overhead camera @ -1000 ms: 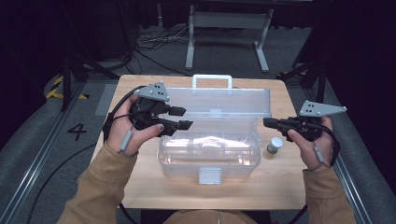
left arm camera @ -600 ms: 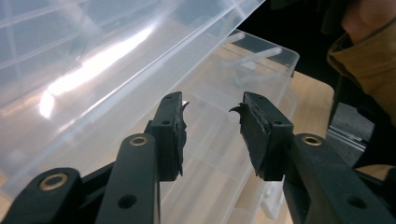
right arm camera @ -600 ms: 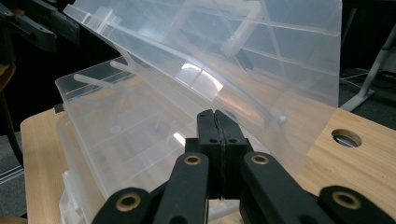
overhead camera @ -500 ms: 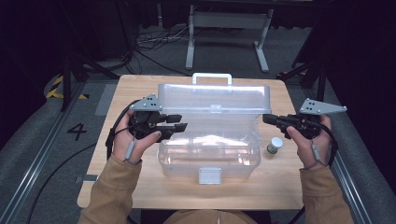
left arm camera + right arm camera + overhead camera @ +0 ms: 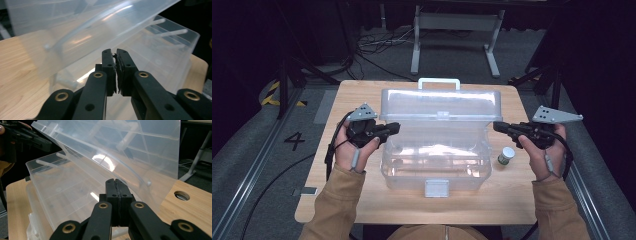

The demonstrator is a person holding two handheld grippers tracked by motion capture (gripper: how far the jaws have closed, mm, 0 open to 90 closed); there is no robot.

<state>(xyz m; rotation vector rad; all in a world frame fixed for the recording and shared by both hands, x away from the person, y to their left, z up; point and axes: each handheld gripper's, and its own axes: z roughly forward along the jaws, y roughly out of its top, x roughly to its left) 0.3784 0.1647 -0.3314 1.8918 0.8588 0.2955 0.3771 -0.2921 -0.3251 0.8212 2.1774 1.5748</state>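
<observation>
A clear plastic storage box [image 5: 437,160] stands mid-table with its lid [image 5: 442,106] tilted half-open and a white handle [image 5: 439,81] at the back. My left gripper [image 5: 391,128] sits at the box's left side by the lid's edge. Its jaws have just been closing and now meet with nothing between them [image 5: 115,51]; lid [image 5: 75,25] and box [image 5: 160,50] lie just ahead. My right gripper [image 5: 498,126] is shut and empty at the box's right side, its jaws [image 5: 115,180] pointing at the lid [image 5: 130,147] and box wall [image 5: 62,185].
A small jar with a white cap [image 5: 507,156] stands on the wooden table [image 5: 362,100] right of the box, below my right gripper. A white latch [image 5: 436,187] hangs at the box's front. Metal stand legs and cables lie on the floor beyond the table.
The left hand has sunk toward the table beside the box, and its jaws went from wide apart to together. The right hand has not moved.
</observation>
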